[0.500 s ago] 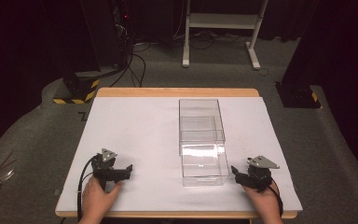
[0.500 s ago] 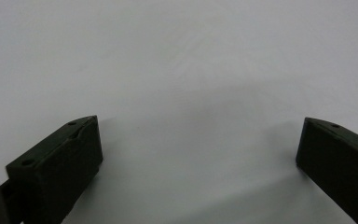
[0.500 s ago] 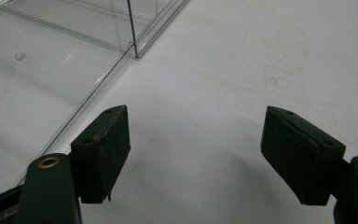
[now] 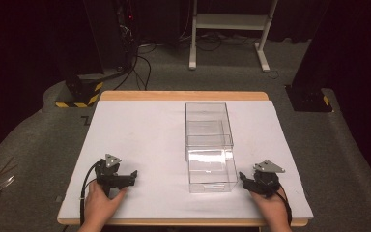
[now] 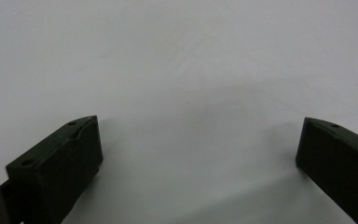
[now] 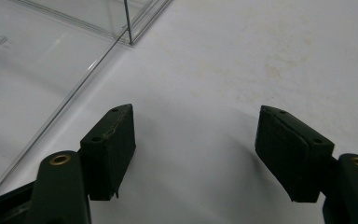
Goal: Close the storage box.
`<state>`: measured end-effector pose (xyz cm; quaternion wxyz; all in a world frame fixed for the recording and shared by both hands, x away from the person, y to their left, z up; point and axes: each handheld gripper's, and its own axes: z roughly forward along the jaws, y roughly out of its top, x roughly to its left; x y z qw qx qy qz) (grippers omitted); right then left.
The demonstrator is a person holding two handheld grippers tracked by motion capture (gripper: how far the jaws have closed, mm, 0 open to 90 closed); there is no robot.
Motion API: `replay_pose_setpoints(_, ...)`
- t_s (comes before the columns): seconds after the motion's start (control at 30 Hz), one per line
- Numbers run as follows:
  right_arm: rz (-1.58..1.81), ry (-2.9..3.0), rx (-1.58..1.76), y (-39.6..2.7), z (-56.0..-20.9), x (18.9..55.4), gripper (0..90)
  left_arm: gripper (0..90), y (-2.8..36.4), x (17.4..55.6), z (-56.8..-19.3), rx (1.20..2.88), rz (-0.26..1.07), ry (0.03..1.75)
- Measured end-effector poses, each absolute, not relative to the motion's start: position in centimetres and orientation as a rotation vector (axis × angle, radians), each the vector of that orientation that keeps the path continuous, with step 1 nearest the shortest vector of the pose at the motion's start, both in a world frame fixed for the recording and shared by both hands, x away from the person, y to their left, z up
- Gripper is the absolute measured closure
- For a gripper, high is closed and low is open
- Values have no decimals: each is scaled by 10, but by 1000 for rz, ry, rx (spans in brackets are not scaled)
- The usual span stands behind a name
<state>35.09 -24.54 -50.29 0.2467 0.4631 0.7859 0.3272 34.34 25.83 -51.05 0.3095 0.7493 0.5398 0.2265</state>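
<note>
High view
Table (image 4: 140,130): a wooden top covered by a white sheet, on a grey carpeted floor in a dark room.
Clear box (image 4: 208,145): a long transparent plastic container, standing right of the table's middle, its length running away from the person; nothing can be made out inside it.
Left gripper (image 4: 131,176): resting on the sheet near the front left edge, held by the person's left hand (image 4: 104,203), with a grey three-cornered plate on top and a black cable looping off to its left; it points right, toward the box, but lies well apart from it.
Right gripper (image 4: 244,180): on the sheet at the front right, held by the right hand (image 4: 273,208), its tips just beside the near right corner of the box; contact cannot be told from here.

Left gripper view
Jaws: the two black jaws stand spread wide with nothing between them.
Surface: plain white sheet under and ahead of the jaws.

Right gripper view
Jaws: spread apart, with bare white sheet in the gap, pinching nothing.
Clear box (image 6: 74,60): its bottom edge and one upright corner show at the upper left, ahead of and beside the left-hand jaw, not touching it.
</note>
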Motion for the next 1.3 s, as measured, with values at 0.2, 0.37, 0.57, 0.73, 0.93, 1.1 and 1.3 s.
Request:
replay_pose_setpoints(0.2,898,2120,1251,-245,-502,349,287,5,258,343,-510,1979,599,1426)
replay_pose_setpoints(0.37,894,2128,1259,-245,-502,350,275,5,258,343,-511,1974,600,1429)
replay_pose_setpoints(0.57,941,2125,1280,-248,-500,350,255,5,258,343,-511,1975,602,1428)
replay_pose_setpoints(0.73,975,2124,1267,-250,-498,350,243,5,257,343,-511,1972,601,1431)
replay_pose_setpoints(0.93,989,2113,1260,-252,-494,350,231,5,257,343,-511,1973,602,1431)
replay_pose_setpoints(1.1,1020,2080,1271,-253,-487,347,217,5,257,343,-511,1973,602,1431)
replay_pose_setpoints(1.3,1043,2062,1262,-252,-480,343,207,5,257,343,-511,1973,602,1431)
